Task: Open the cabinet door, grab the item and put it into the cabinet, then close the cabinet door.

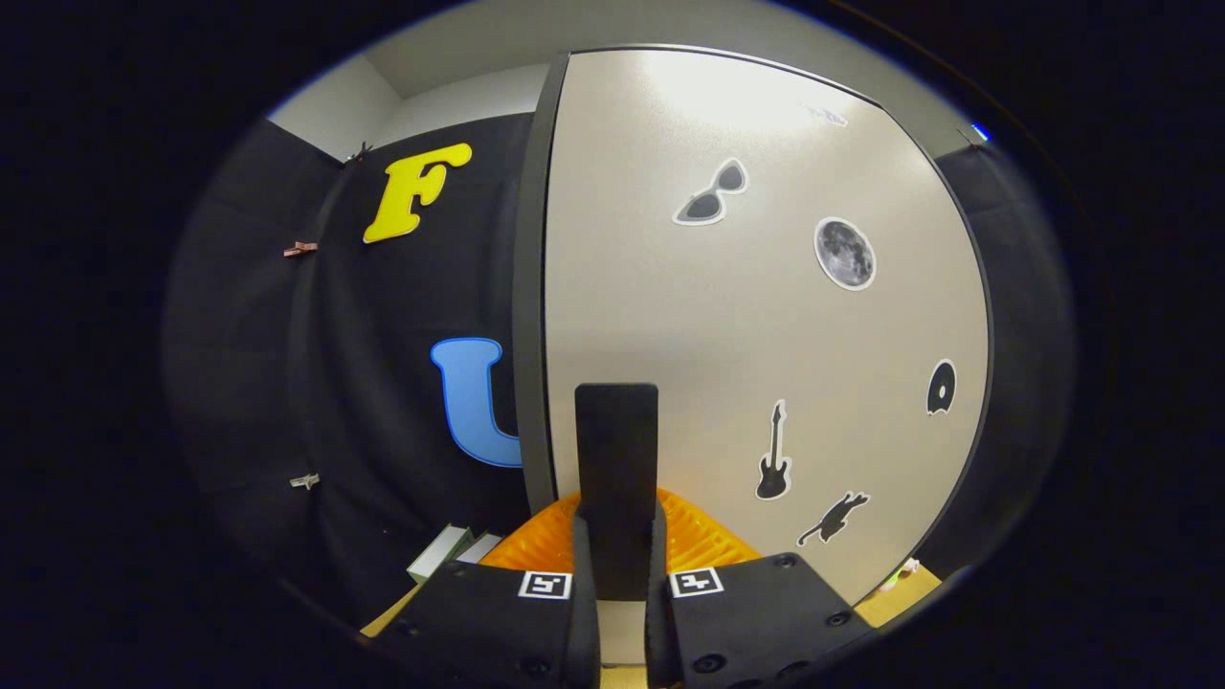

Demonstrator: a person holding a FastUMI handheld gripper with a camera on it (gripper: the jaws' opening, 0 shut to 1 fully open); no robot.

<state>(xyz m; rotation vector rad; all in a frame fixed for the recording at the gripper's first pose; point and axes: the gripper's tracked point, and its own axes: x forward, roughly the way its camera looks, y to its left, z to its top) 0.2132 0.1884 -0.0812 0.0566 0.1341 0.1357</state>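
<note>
1. The pale grey flat-panel cabinet door, edged in dark trim and dotted with small black stickers of sunglasses, a moon, a guitar and a cat, is standing right in front of the tool and taking up most of what lies ahead.
2. The black rectangular bar handle is running upright near the door's left edge, which suggests the door is swinging from the far side.
3. The tool is sitting narrow, its two fingers pressing on the handle from either side, presumably so the person can swing the door.
4. Whether the door is being opened or closed, I cannot tell from here.
5. A light wooden tabletop is showing below.
6. A small green-and-white flat box is lying low to the left, possibly the item to stow; I cannot be sure.
</note>
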